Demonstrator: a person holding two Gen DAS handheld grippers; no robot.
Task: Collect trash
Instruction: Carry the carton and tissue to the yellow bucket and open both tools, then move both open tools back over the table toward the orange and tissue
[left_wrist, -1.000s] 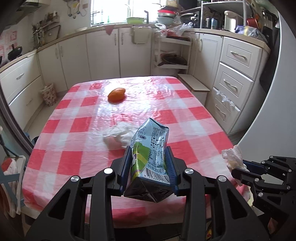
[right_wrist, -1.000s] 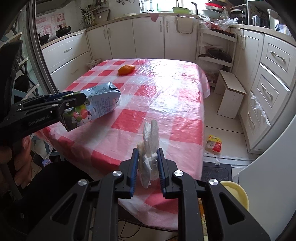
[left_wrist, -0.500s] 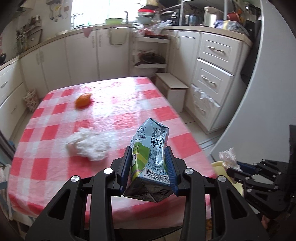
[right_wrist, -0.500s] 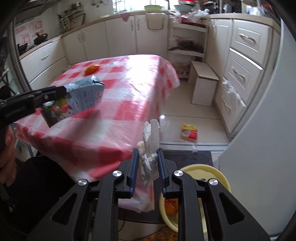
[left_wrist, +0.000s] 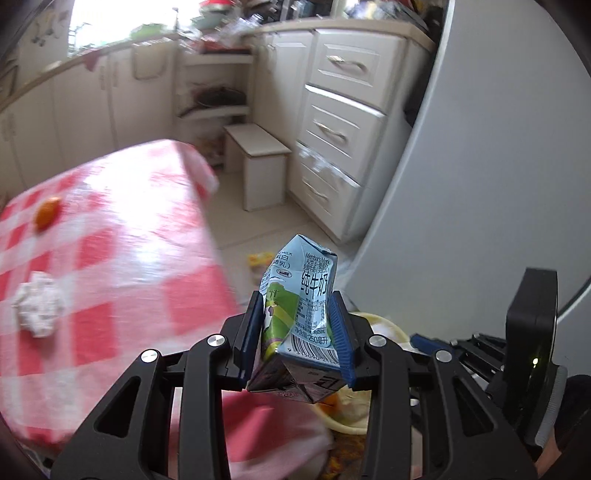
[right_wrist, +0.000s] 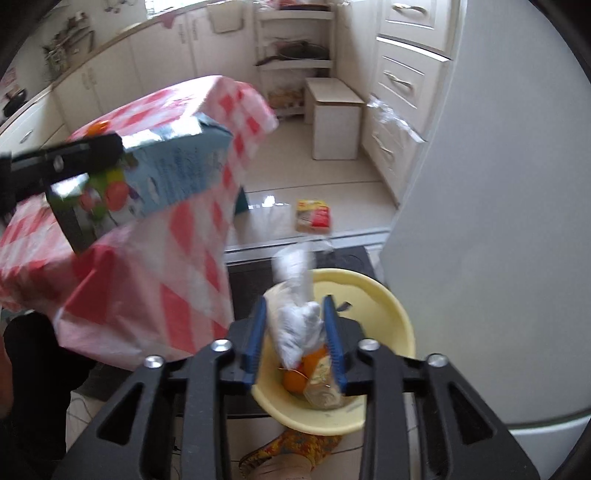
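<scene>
Kitchen floor held a yellow bin (right_wrist: 388, 295) of orange peel (right_wrist: 293, 378) and wrappers — right gripper (right_wrist: 295, 328) fingers were opening around crumpled tissue (right_wrist: 299, 325) above it; left gripper (left_wrist: 297, 332) clamped a milk carton (left_wrist: 303, 295).

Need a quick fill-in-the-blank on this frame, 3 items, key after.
1. The left tool is clamped on a crushed ____ carton.
2. The crumpled white wrapper between the right tool's opening jaws hangs over a ____ basin.
3. On the checked tablecloth lie a crumpled tissue and an ____ fruit.

Missing words: milk; yellow; orange
</scene>
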